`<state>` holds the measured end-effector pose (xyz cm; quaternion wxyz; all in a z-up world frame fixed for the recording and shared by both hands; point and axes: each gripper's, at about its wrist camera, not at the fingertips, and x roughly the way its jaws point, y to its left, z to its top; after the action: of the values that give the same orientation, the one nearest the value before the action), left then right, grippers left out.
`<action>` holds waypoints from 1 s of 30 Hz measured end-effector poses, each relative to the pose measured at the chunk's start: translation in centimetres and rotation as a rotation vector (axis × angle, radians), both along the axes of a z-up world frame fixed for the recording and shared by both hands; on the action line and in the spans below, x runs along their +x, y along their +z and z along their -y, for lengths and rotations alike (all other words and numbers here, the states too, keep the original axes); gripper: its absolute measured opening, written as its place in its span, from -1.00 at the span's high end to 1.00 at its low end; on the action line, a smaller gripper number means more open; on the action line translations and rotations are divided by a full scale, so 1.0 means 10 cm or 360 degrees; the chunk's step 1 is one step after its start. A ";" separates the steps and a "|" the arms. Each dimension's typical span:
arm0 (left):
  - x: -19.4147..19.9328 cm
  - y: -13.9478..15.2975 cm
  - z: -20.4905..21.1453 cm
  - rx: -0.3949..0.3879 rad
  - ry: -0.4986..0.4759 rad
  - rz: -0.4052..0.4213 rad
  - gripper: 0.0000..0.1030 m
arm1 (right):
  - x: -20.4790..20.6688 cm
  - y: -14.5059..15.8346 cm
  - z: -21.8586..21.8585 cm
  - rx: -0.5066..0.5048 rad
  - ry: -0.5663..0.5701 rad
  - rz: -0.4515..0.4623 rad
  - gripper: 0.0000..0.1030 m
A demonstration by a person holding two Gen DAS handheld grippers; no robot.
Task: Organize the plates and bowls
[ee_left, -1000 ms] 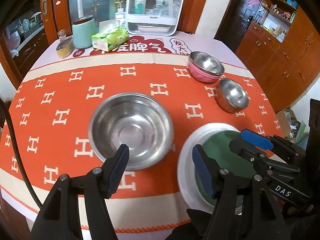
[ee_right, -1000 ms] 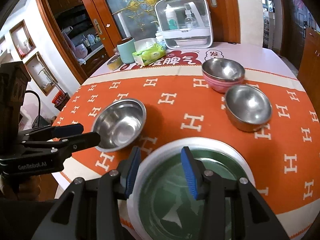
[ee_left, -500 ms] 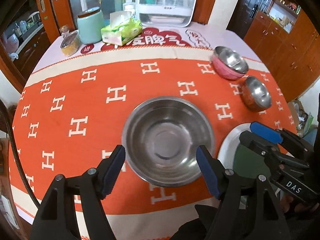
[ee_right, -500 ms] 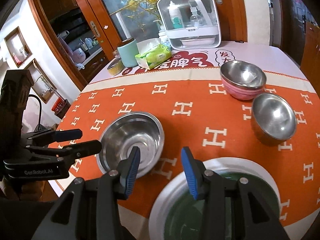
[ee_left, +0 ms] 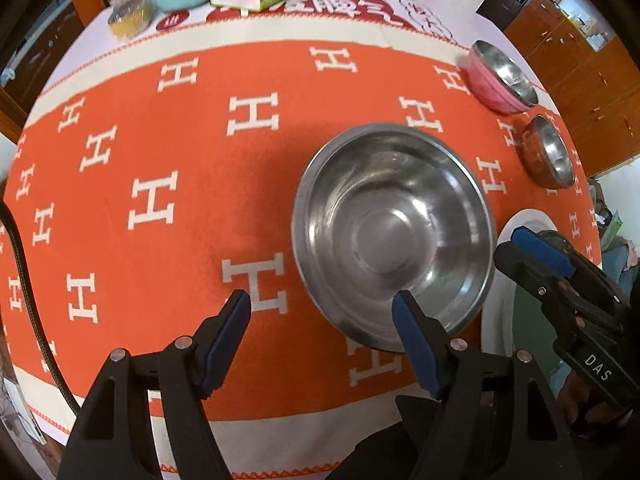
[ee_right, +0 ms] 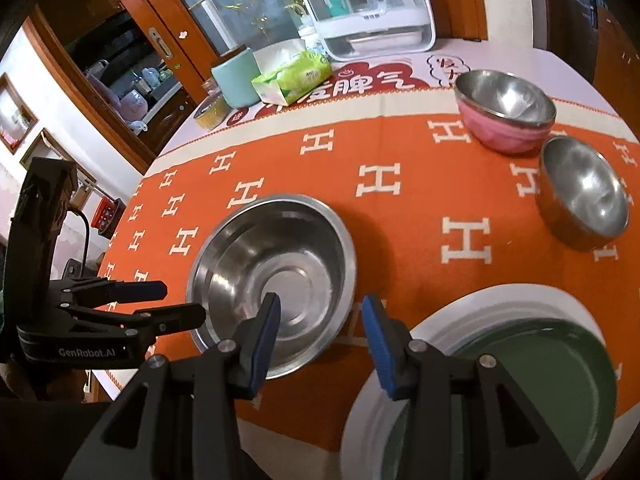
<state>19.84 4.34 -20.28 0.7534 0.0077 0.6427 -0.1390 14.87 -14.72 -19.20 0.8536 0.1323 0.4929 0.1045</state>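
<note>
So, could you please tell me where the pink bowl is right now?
In the right wrist view the pink bowl sits far right on the orange tablecloth, just behind the small steel bowl.

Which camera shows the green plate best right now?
The right wrist view: the green plate lies broad and mostly visible inside the white plate, partly behind the claw's finger. The left wrist view catches only a dark sliver at the right edge, behind the right claw.

We see the big bowl (ee_right: 272, 276) mid-cloth (ee_right: 400, 224), stacked plates (ee_right: 520, 368) to its right. Two small bowls (ee_right: 582, 194) sit behind the plates.
</note>
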 end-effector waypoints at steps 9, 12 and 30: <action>0.10 -0.20 -0.03 -0.0046 -0.0070 -0.0106 -0.06 | 0.03 -0.14 -0.08 0.0019 -0.0091 -0.0076 0.17; 0.12 -0.24 -0.02 -0.0090 -0.0097 -0.0120 0.07 | 0.04 -0.17 -0.08 0.0009 -0.0124 -0.0094 0.29; 0.07 -0.20 0.10 -0.0142 -0.0149 -0.0069 0.57 | -0.01 -0.22 0.02 0.0043 -0.0189 -0.0134 0.72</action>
<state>20.51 3.37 -22.25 0.7316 0.0011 0.6509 -0.2027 14.77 -14.89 -21.43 0.8349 0.1770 0.5184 0.0546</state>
